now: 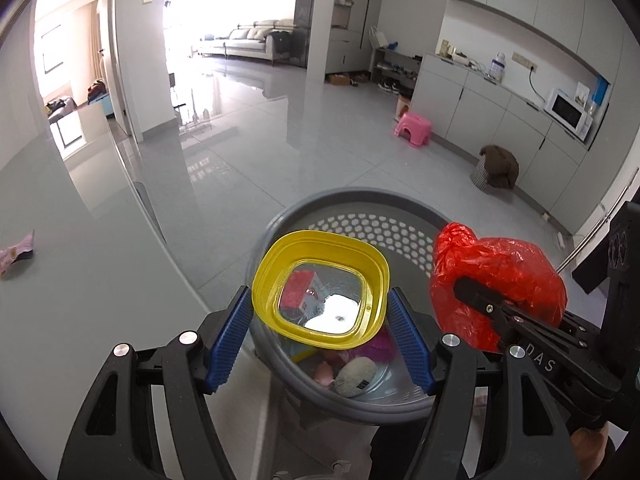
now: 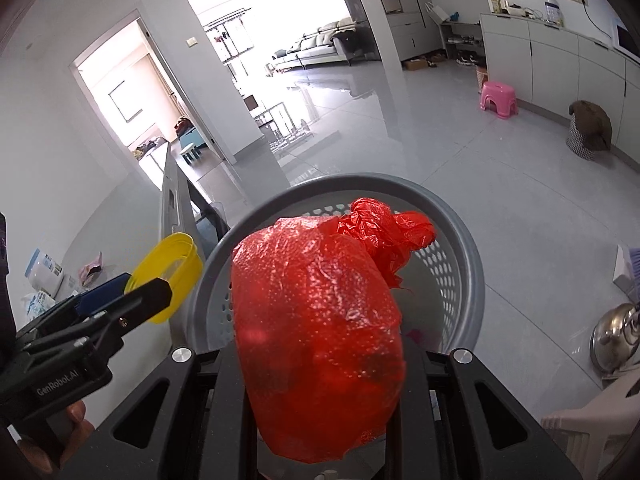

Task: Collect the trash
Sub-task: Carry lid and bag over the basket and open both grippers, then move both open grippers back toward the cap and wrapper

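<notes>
My left gripper is shut on a yellow plastic cup and holds it over the grey perforated basket. The cup also shows in the right wrist view, at the basket's left rim. My right gripper is shut on a tied red plastic bag and holds it above the basket. The bag fills the gap and hides the right fingers. In the left wrist view the bag hangs at the basket's right rim. Several pieces of trash lie in the basket.
A grey table is left of the basket, with a pink wrapper on it. More packets lie on the table. A pink stool, a covered bin and a metal kettle stand around.
</notes>
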